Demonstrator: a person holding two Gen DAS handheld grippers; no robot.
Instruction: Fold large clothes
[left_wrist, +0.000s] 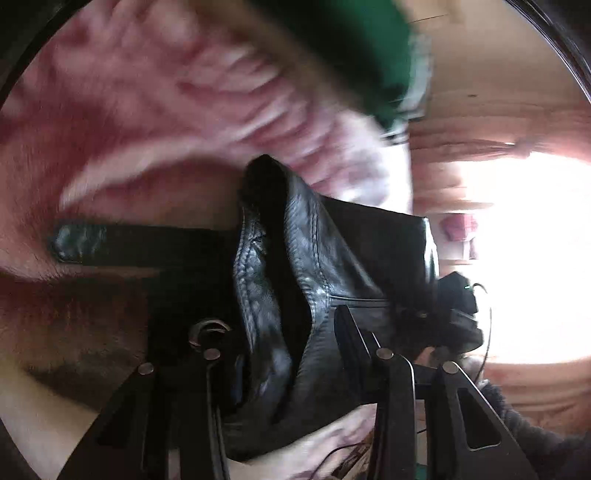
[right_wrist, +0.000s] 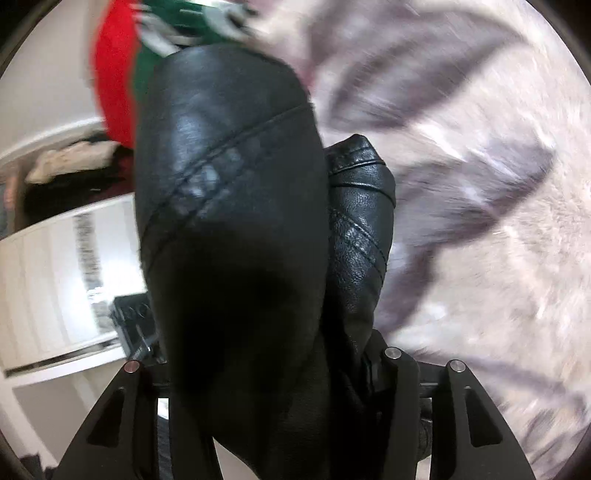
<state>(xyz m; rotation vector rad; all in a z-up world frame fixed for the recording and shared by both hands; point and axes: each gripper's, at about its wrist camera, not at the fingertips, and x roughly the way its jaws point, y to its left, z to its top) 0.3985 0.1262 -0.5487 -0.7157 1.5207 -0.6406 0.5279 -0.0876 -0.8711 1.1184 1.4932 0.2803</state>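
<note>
Left wrist view: left hand-held gripper (left_wrist: 295, 332) and right hand-held gripper (right_wrist: 280, 369) each grasp the leather jacket (right_wrist: 229, 184), lifted off the blanket (right_wrist: 480, 221), likely to fold it.

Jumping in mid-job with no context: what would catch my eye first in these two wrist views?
A black leather jacket fills the middle of both views, bunched between each gripper's fingers, so the left gripper and the right gripper both seem clamped on it. Behind it lies a blurred pink and grey furry blanket, and a green and red garment sits at the top edge of the right wrist view.
</note>
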